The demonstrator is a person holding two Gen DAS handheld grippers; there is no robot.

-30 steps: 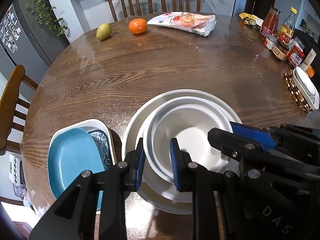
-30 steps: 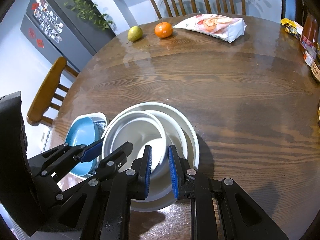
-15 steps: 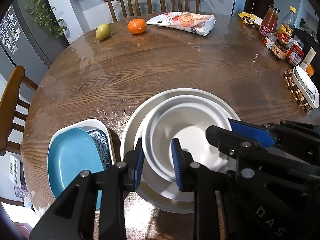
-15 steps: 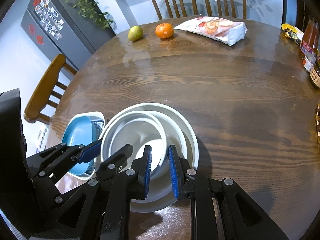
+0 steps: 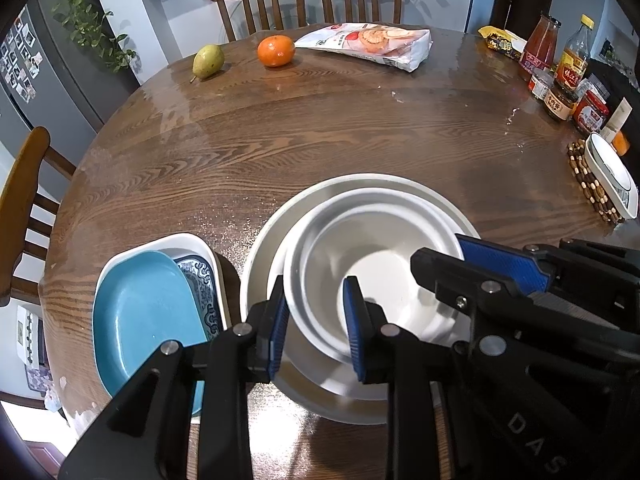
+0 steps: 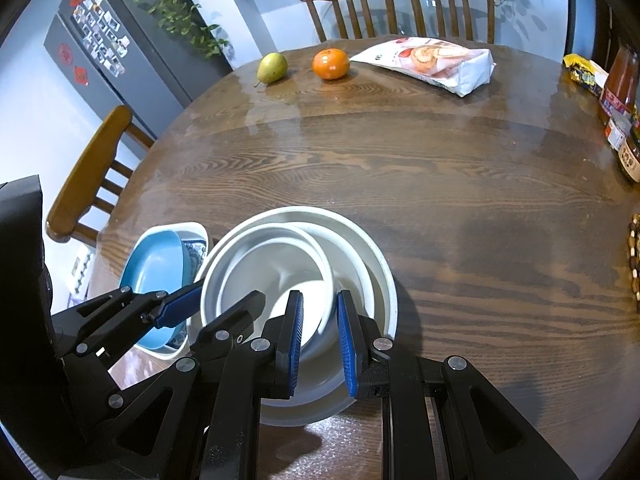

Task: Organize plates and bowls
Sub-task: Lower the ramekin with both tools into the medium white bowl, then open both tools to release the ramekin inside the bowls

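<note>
A stack of white bowls (image 5: 372, 248) sits in a wide white plate (image 5: 360, 184) near the table's front edge; the stack also shows in the right wrist view (image 6: 276, 264). My left gripper (image 5: 314, 320) straddles the left rim of the top bowls, its jaws apart with a gap to the rim. My right gripper (image 6: 319, 336) straddles the right rim the same way, open. Left of the stack a blue oval plate (image 5: 144, 312) lies in a white dish with a blue-patterned dish under it.
A pear (image 5: 208, 60), an orange (image 5: 276, 51) and a snack bag (image 5: 372, 46) lie at the far side. Bottles and jars (image 5: 568, 80) and a white dish on a beaded mat (image 5: 608, 176) stand at the right. Chairs ring the table.
Both grippers have opened slightly around the bowl rims. The bowl stack has stayed in place on the plate.
</note>
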